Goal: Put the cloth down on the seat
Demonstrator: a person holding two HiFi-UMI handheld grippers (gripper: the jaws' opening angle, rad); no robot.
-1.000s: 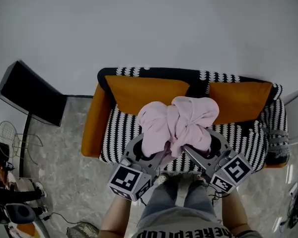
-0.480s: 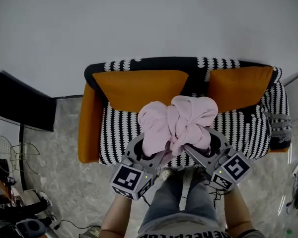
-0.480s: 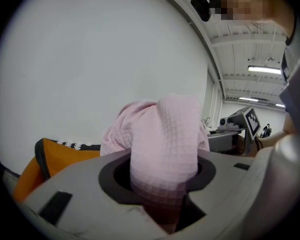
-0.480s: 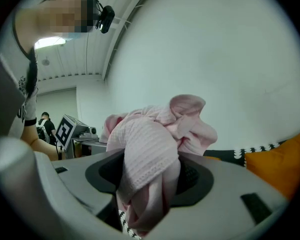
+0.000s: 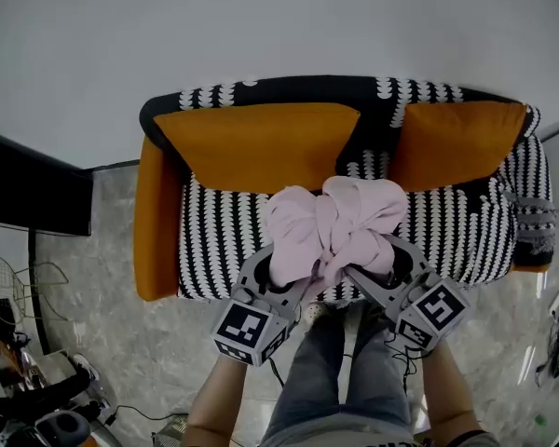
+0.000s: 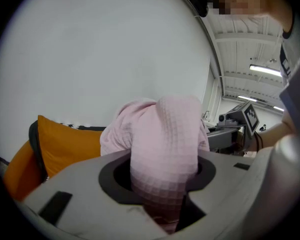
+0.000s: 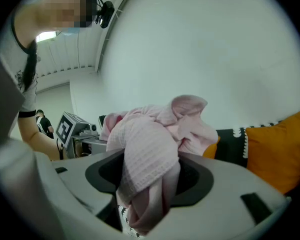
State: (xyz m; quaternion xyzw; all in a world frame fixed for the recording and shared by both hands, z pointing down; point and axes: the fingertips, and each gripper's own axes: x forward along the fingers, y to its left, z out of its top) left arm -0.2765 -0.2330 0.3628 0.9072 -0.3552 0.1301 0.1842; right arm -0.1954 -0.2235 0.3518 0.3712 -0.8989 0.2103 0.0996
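Note:
A bunched pink waffle cloth [image 5: 334, 227] hangs in the air between both grippers, over the front edge of the black-and-white sofa seat [image 5: 225, 240]. My left gripper [image 5: 289, 277] is shut on the cloth's left part; in the left gripper view the cloth [image 6: 162, 154] fills the gap between its jaws. My right gripper [image 5: 371, 274] is shut on the right part, and in the right gripper view the cloth [image 7: 147, 164] spills up and out of its jaws. The cloth's lower folds are hidden by the grippers.
Two orange cushions [image 5: 256, 142] [image 5: 452, 142] lean on the sofa's back, with an orange armrest [image 5: 156, 217] at the left. A dark panel [image 5: 28, 189] stands at the left on the grey floor. The person's legs [image 5: 349, 371] are right in front of the sofa.
The sofa has slid lower and closer in the head view, and the dark panel has shifted left. Both grippers hold the cloth in the same way as before.

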